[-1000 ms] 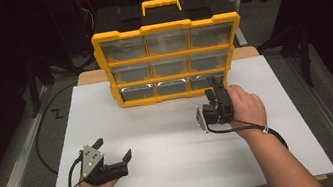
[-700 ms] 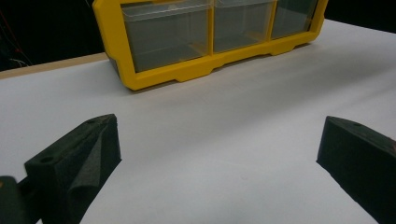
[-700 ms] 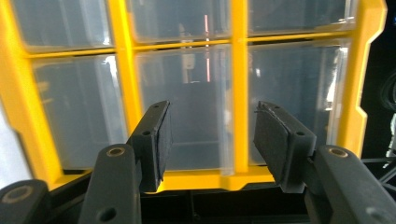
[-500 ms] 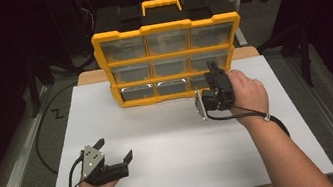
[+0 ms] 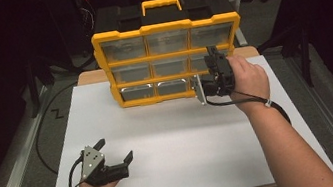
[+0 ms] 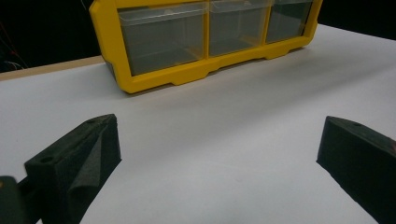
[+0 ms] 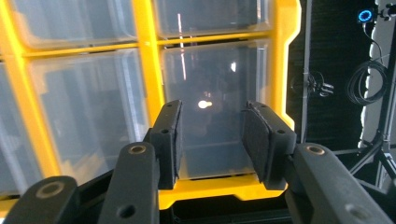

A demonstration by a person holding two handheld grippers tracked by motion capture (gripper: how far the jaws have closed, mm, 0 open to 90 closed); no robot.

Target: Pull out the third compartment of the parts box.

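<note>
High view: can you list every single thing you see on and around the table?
organizer box: one, yellow frame with black top, far middle of the board
drawers: nine, clear, three rows of three in the box
handle: one, yellow, on top of the box
board: one, white, covering the table
right gripper: one, black, at the right drawer of the middle row, jaws apart and just closing in, nothing between them
left gripper: one, black, jaws wide, resting near the board's front left

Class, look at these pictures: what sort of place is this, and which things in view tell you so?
Probably a lab or studio bench set up for recording. A white table stands against dark surroundings, with a yellow drawer organiser on it, and stands and coiled cables behind.
</note>
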